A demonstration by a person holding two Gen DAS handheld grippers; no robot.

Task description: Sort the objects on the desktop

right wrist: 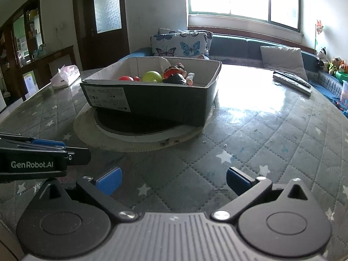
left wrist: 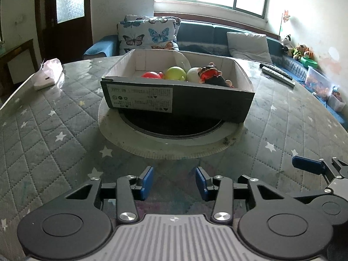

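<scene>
A dark cardboard box [left wrist: 213, 102] [right wrist: 165, 104] stands on a round hob at the table's middle. In it lie a red ball [left wrist: 151, 75] [right wrist: 126, 78], a yellow-green ball [left wrist: 175, 73] [right wrist: 152, 76], a white ball [left wrist: 194, 74] and a doll [left wrist: 214, 76] [right wrist: 176, 74]. My left gripper [left wrist: 174, 182] is open and empty, low over the table in front of the box. My right gripper [right wrist: 174, 180] is open wide and empty, beside the left one, whose body [right wrist: 32, 158] shows at the left edge of the right wrist view. One right finger [left wrist: 308, 165] shows in the left wrist view.
A pink tissue pack [left wrist: 49, 74] [right wrist: 65, 76] lies at the table's far left. Two remote controls [left wrist: 277, 74] [right wrist: 291, 80] lie at the far right. The quilted star-patterned table cover [left wrist: 54, 130] spreads around the hob. A sofa with cushions [left wrist: 150, 34] is behind.
</scene>
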